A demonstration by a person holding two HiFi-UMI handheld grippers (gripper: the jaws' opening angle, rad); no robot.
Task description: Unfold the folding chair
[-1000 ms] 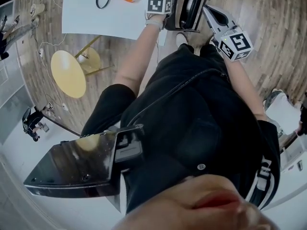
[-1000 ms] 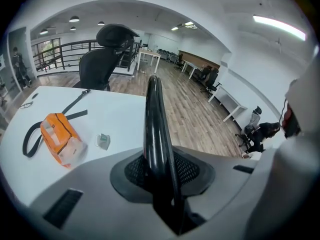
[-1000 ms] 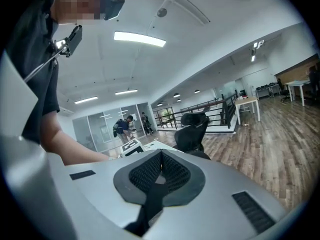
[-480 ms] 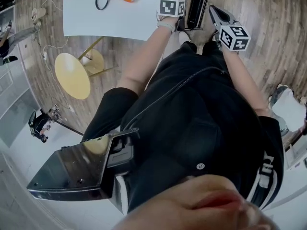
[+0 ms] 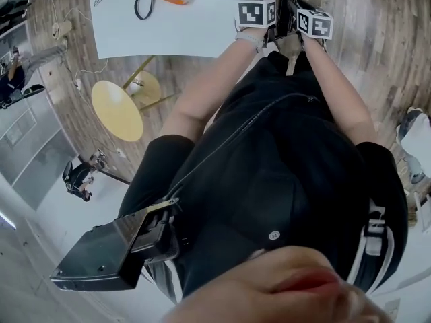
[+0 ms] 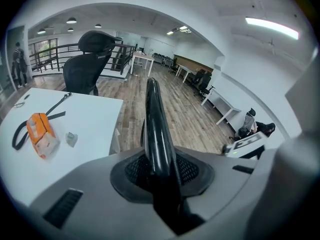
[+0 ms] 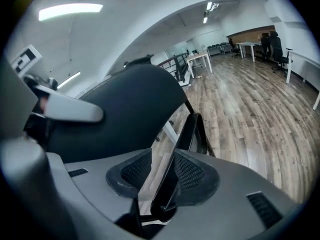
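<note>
Left gripper view — black chair tube [image 6: 154, 126].

Black folding chair [image 6: 156, 129], glossy tubular frame, broad dark panel, folded close, standing upright, seen edge-on

Two claws [image 6: 159, 171] [image 7: 161, 178], one chair [image 6: 155, 119] (black), one table [image 5: 175, 29]

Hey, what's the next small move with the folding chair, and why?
Probably close the right gripper on the black bar: its jaws have just been opening and the bar stands between them ungripped, while the left gripper clamps the frame tube.
</note>
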